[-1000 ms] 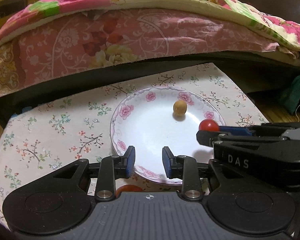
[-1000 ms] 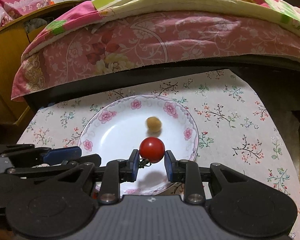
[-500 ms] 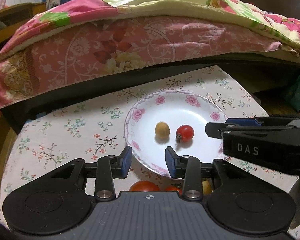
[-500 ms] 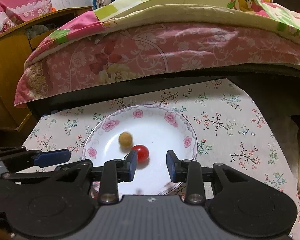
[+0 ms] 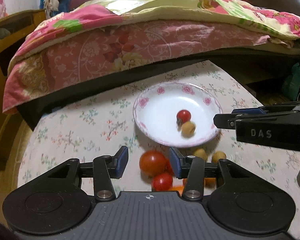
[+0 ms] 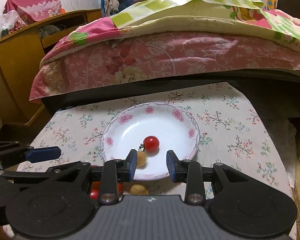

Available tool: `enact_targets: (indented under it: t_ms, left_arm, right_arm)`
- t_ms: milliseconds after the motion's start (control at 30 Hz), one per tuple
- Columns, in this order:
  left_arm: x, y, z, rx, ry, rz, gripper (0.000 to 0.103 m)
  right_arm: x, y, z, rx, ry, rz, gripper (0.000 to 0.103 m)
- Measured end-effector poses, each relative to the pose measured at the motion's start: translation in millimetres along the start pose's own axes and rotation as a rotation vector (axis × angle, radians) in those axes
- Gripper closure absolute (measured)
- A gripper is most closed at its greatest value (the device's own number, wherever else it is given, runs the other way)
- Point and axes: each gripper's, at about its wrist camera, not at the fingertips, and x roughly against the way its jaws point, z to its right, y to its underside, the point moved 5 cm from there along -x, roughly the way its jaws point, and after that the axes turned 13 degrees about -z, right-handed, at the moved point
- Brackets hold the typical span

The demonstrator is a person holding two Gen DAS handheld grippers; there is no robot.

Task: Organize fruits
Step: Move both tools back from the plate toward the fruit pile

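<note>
A white plate with a pink flower rim [image 5: 160, 91] [image 6: 128, 118] sits on the floral tablecloth. In it lie a cherry tomato [image 5: 183, 115] [image 6: 151, 143] and a tan round fruit [image 5: 188, 129] [image 6: 141, 159], side by side. My left gripper [image 5: 148, 161] hangs over a heap of fruit in front of the plate; its jaws are opening and hold nothing. A big red tomato [image 5: 153, 163] and a small red one [image 5: 162, 181] show between them, below. My right gripper [image 6: 151, 165] is open and empty at the plate's near rim.
More tan fruits [image 5: 219, 157] and an orange one lie by the heap. The floral cloth [image 6: 230, 124] covers a small table; a bed with pink quilts [image 6: 170, 60] stands right behind it. A wooden cabinet [image 6: 12, 64] is at the left.
The right gripper let go of the cherry tomato into the plate and drew back. Both grippers pulled back and rose, and the fruit heap came into view. The left jaws widened.
</note>
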Motion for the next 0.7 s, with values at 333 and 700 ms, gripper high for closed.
enact_targets:
  t_ms: [333, 700]
  left_arm:
    - [14, 40, 10, -0.043, 0.060, -0.043, 0.047]
    - [3, 59, 19, -0.093, 0.125, -0.061, 0.047]
  right_arm:
    - [16, 48, -12, 0.017, -0.029, -0.074, 0.072]
    - [3, 68, -2, 0.066, 0.015, -0.144, 0.071]
